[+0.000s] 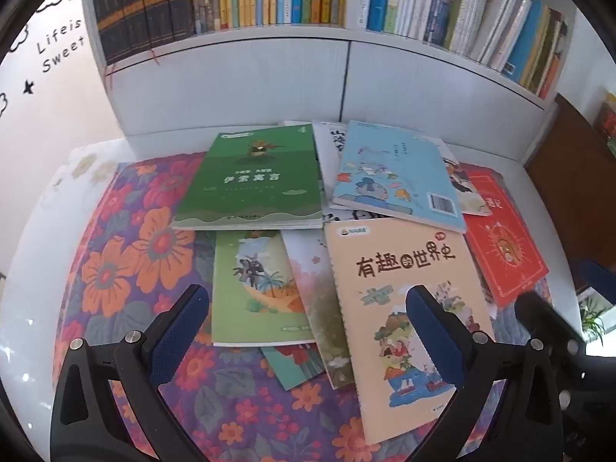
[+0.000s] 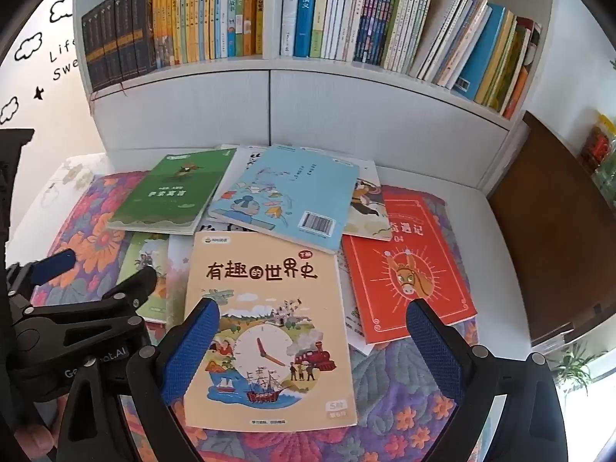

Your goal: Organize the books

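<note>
Several thin books lie scattered and overlapping on a flowered cloth. A beige book with a clock picture lies nearest, partly over a red donkey book and under a light blue book. A dark green book rests at the back left over a pale green book. My left gripper hovers open above the pale green and beige books. My right gripper hovers open over the beige book, nothing pressed between its pads. The left gripper also shows at the left of the right wrist view.
A white shelf behind the table carries a packed row of upright books. A brown panel stands at the right. White table edge borders the cloth on the left; a small plant sits low right.
</note>
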